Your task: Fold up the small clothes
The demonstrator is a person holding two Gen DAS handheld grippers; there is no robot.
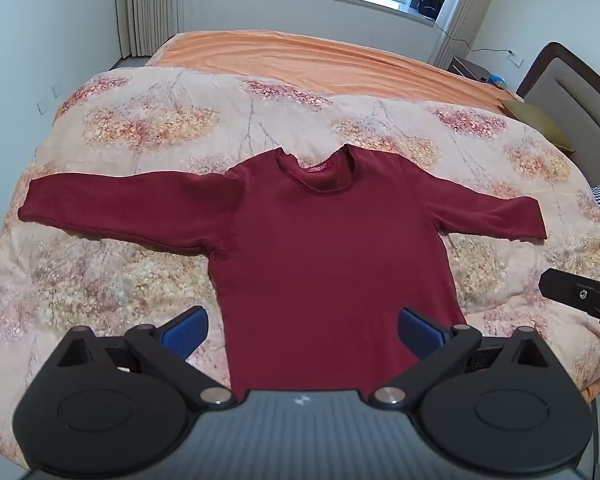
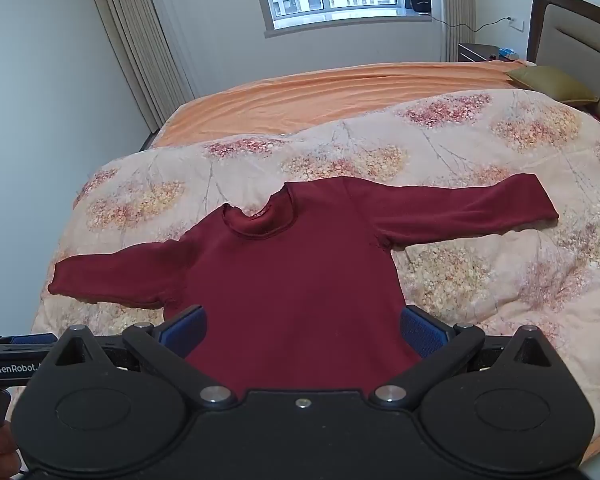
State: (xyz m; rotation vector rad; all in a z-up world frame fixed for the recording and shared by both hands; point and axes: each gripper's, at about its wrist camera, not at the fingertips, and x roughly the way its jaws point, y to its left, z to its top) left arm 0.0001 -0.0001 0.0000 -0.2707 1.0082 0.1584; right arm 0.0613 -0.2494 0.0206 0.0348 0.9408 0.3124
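A dark red long-sleeved top [image 1: 320, 248] [image 2: 292, 284] lies flat on a floral quilt, collar toward the far side, both sleeves spread out sideways. My left gripper [image 1: 302, 330] hovers above its lower hem, jaws wide open, with blue pads [image 1: 184, 334] on either side and nothing gripped. My right gripper [image 2: 302, 330] stands open too, above the lower body of the top, and its blue pads [image 2: 424, 336] touch nothing. In the left wrist view a black finger of the right gripper [image 1: 580, 294] enters from the right edge. The left gripper's arm [image 2: 16, 354] shows at the left edge of the right wrist view.
The floral quilt [image 1: 140, 128] [image 2: 480, 280] covers the near half of a bed with an orange sheet [image 1: 300, 56] [image 2: 320, 96] behind. An olive pillow [image 2: 552, 84] and a padded headboard [image 2: 572, 28] stand at the right. Curtains and a window fill the far wall.
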